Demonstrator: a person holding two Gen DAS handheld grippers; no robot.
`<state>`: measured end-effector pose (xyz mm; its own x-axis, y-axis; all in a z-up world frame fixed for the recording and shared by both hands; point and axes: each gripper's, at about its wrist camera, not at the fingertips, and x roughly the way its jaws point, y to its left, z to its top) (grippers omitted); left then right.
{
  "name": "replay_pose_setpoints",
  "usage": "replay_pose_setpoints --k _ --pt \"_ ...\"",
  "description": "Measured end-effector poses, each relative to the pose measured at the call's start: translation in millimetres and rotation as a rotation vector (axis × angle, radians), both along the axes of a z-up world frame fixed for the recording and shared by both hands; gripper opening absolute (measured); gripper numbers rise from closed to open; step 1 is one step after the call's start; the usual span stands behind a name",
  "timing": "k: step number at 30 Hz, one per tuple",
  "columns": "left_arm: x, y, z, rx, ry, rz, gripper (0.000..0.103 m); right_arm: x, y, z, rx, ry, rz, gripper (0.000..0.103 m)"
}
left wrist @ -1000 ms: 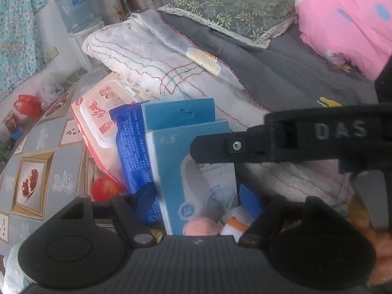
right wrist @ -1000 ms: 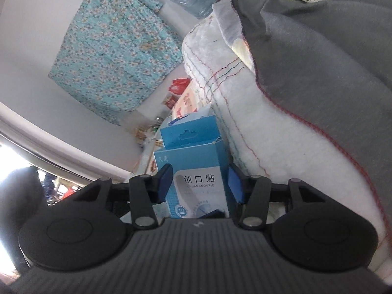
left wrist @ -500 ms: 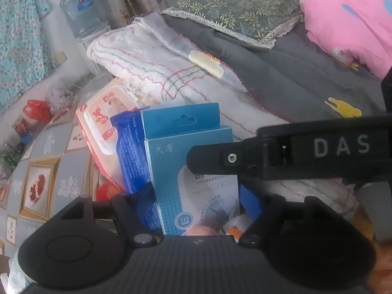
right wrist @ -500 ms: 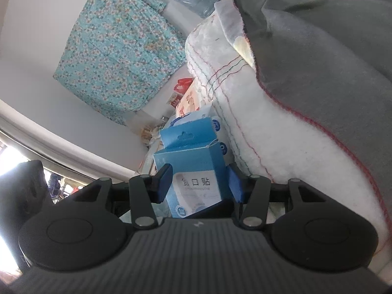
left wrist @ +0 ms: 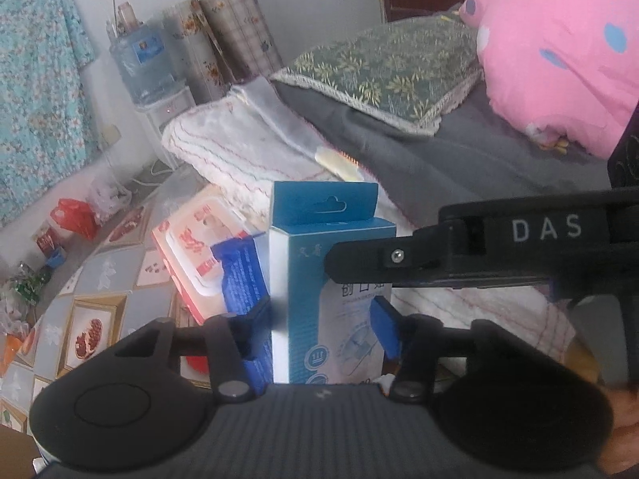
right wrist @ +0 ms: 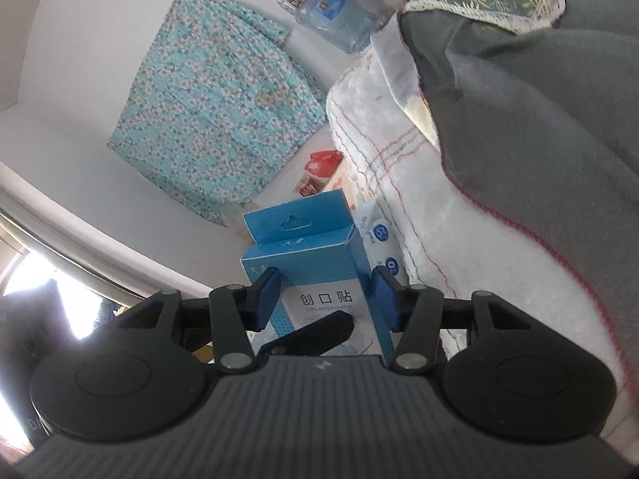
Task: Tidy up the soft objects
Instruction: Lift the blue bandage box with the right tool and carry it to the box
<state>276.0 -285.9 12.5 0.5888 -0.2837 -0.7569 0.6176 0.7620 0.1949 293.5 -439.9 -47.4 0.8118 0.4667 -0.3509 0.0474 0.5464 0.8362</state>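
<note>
A blue plaster box (left wrist: 319,279) with a hang tab stands upright between the fingers of both grippers. My left gripper (left wrist: 319,325) has its blue pads on the box's two sides. My right gripper (right wrist: 325,299) is shut on the same box (right wrist: 315,279); its black finger (left wrist: 459,251) crosses the left wrist view from the right, over the box's front. A blue wipes pack (left wrist: 239,263) and a pink-and-white wipes pack (left wrist: 191,247) lean just left of the box.
A bed with a white blanket (left wrist: 247,151), grey sheet (left wrist: 459,159), green patterned pillow (left wrist: 383,68) and pink plush (left wrist: 559,48) lies behind. A water jug (left wrist: 139,64) stands at the back left. A patterned table surface (left wrist: 92,303) with red bags (left wrist: 72,215) is at left.
The blue box has been lifted higher in both views and turned slightly, showing its white side edge. Both grippers rose with it; more of the room shows behind.
</note>
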Motion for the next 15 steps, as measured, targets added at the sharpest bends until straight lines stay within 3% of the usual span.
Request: replay_pose_setpoints --k 7,15 --pt "-14 12 25 -0.056 -0.035 -0.016 0.045 -15 4 24 -0.026 -0.051 -0.017 0.051" --pt "-47 36 72 -0.114 -0.123 -0.009 0.042 -40 23 76 -0.064 -0.134 0.001 0.051"
